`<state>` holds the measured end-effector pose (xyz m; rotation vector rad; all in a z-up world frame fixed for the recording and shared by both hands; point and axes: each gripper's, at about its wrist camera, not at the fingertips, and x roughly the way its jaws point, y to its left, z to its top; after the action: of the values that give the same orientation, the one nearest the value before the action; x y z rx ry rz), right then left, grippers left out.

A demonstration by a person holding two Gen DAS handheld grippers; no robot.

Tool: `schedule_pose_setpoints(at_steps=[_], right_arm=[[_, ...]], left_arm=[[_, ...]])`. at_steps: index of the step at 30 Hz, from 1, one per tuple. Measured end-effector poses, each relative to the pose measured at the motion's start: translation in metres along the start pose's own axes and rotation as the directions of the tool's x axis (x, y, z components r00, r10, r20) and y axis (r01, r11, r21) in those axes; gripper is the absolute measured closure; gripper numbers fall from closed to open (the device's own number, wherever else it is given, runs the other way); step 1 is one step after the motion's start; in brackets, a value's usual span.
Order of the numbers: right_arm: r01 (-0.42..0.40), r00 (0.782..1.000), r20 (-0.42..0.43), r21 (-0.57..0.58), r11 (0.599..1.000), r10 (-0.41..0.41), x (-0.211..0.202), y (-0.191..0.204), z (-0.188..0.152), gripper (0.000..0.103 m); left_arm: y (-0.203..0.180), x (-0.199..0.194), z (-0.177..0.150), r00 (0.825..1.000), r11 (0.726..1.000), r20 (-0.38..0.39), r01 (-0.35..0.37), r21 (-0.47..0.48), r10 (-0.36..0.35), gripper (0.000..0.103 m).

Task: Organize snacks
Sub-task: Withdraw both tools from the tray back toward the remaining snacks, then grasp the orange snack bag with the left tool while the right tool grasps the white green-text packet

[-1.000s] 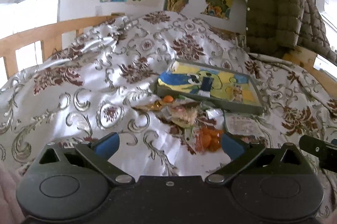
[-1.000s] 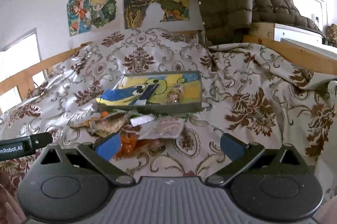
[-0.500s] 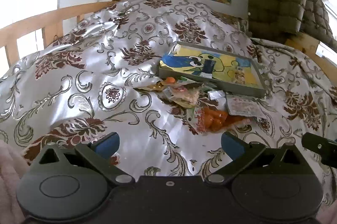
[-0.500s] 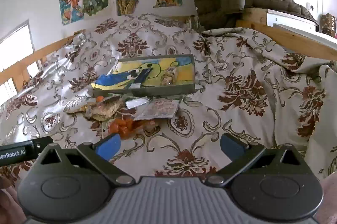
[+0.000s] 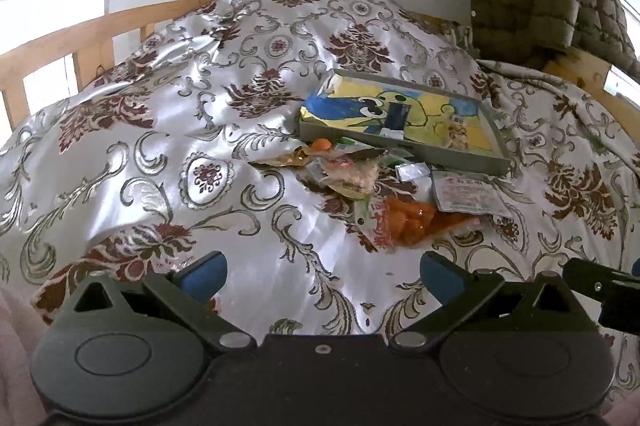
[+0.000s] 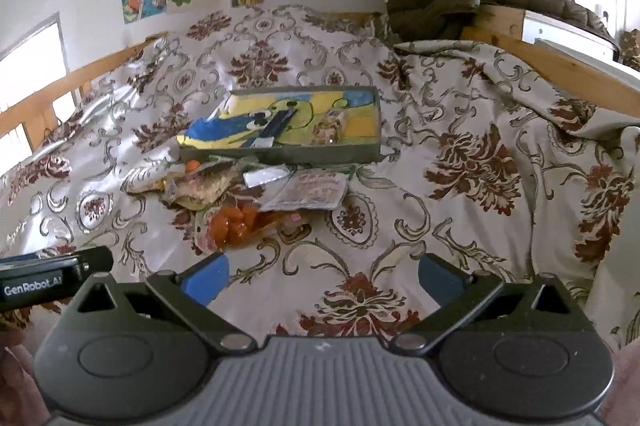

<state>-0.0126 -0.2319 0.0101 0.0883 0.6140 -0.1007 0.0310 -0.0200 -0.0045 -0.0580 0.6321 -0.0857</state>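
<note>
I hold both claws, left claw and right claw, spread and empty above the bed. Loose crinkly snack packets lie heaped against the shallow grey cartoon-lined tray, presumably awaiting loading.

packet print: unreadable | snack pile: overlapping, contents unclear

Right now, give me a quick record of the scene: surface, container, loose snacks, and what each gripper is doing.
surface: floral bedspread
container: grey tray with a cartoon liner, two small items inside
loose snacks: orange snack bag, white packet and crumpled wrappers piled in front of the tray
left gripper: open, empty, short of the pile
right gripper: open, empty
</note>
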Motion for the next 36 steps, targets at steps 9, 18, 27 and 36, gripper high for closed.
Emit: schedule_pose_setpoints(at_steps=[9, 18, 27, 36], right_arm=[[-0.016, 1.0, -0.004, -0.142, 0.99, 0.015, 0.015, 0.014, 0.019, 0.0], [-0.037, 0.999, -0.015, -0.146, 0.989, 0.036, 0.041, 0.002, 0.049, 0.0], [-0.113, 0.992, -0.065, -0.153, 0.982, 0.104, 0.077, -0.021, 0.069, 0.0], [-0.276, 0.946, -0.187, -0.04, 0.96, 0.264, 0.134, -0.042, 0.077, 0.001]], left_arm=[[-0.009, 0.03, 0.015, 0.998, 0.999, -0.053, 0.044, 0.015, -0.044, 0.001], [-0.022, 0.055, 0.03, 0.994, 0.992, -0.067, 0.091, 0.082, -0.086, 0.001], [-0.043, 0.098, 0.041, 0.939, 0.878, -0.174, 0.339, 0.337, -0.296, 0.001], [-0.062, 0.136, 0.039, 0.877, 0.721, -0.192, 0.474, 0.506, -0.442, 0.001]])
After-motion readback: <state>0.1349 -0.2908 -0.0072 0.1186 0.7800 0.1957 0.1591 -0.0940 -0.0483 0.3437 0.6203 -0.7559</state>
